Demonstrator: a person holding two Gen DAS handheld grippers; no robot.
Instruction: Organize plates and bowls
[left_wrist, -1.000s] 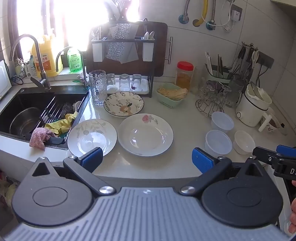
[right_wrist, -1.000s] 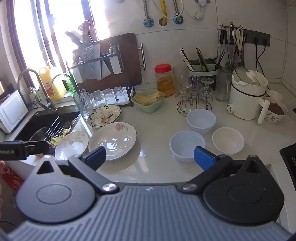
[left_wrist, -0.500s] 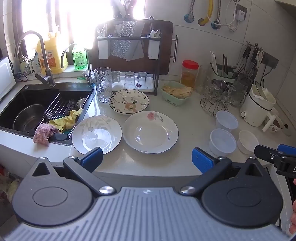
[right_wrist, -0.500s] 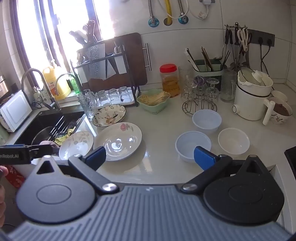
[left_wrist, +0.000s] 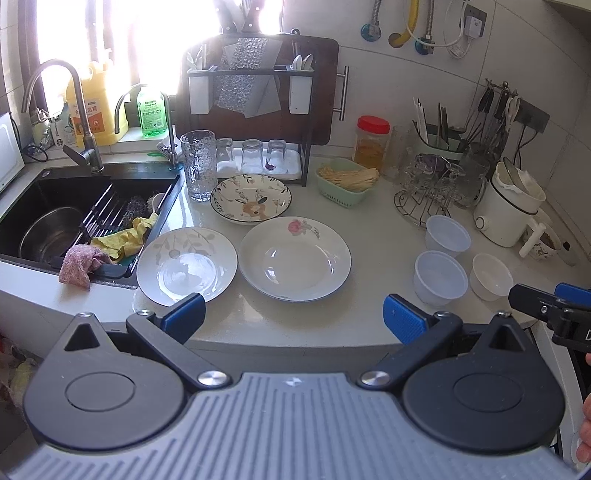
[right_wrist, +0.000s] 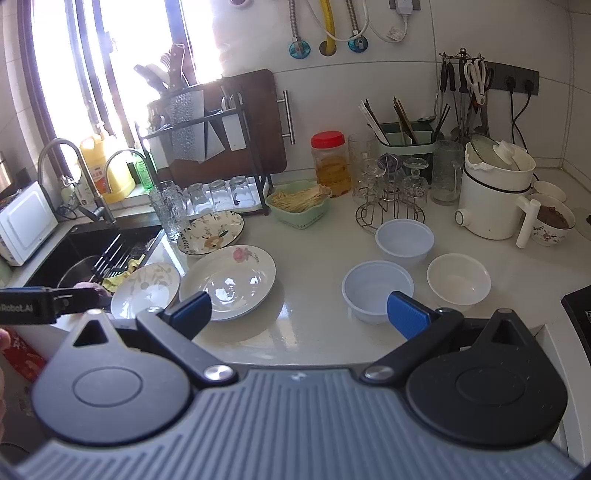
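Three plates lie on the white counter: a leaf-patterned plate (left_wrist: 186, 265) (right_wrist: 146, 288) by the sink, a rose-patterned deep plate (left_wrist: 294, 257) (right_wrist: 228, 281) in the middle, and a deer-patterned plate (left_wrist: 250, 198) (right_wrist: 211, 232) behind them. To the right stand two pale blue plastic bowls (left_wrist: 440, 277) (left_wrist: 447, 236) (right_wrist: 377, 290) (right_wrist: 404, 240) and a white bowl (left_wrist: 491, 276) (right_wrist: 458, 279). My left gripper (left_wrist: 294, 317) is open, held before the counter edge in front of the plates. My right gripper (right_wrist: 299, 312) is open too, in front of the near blue bowl. Both hold nothing.
A black sink (left_wrist: 55, 221) with a steel pot, rack and cloths lies at left. A tall glass (left_wrist: 198, 166), dish rack (left_wrist: 251, 122), green basket (left_wrist: 345, 181), red-lidded jar (left_wrist: 371, 142), wire glass stand (left_wrist: 424, 199) and white kettle (left_wrist: 508, 206) line the back.
Both grippers have risen and drawn slightly nearer the counter, so the plates and bowls sit a bit lower and larger in view. Jaws stay open; nothing on the counter moved.
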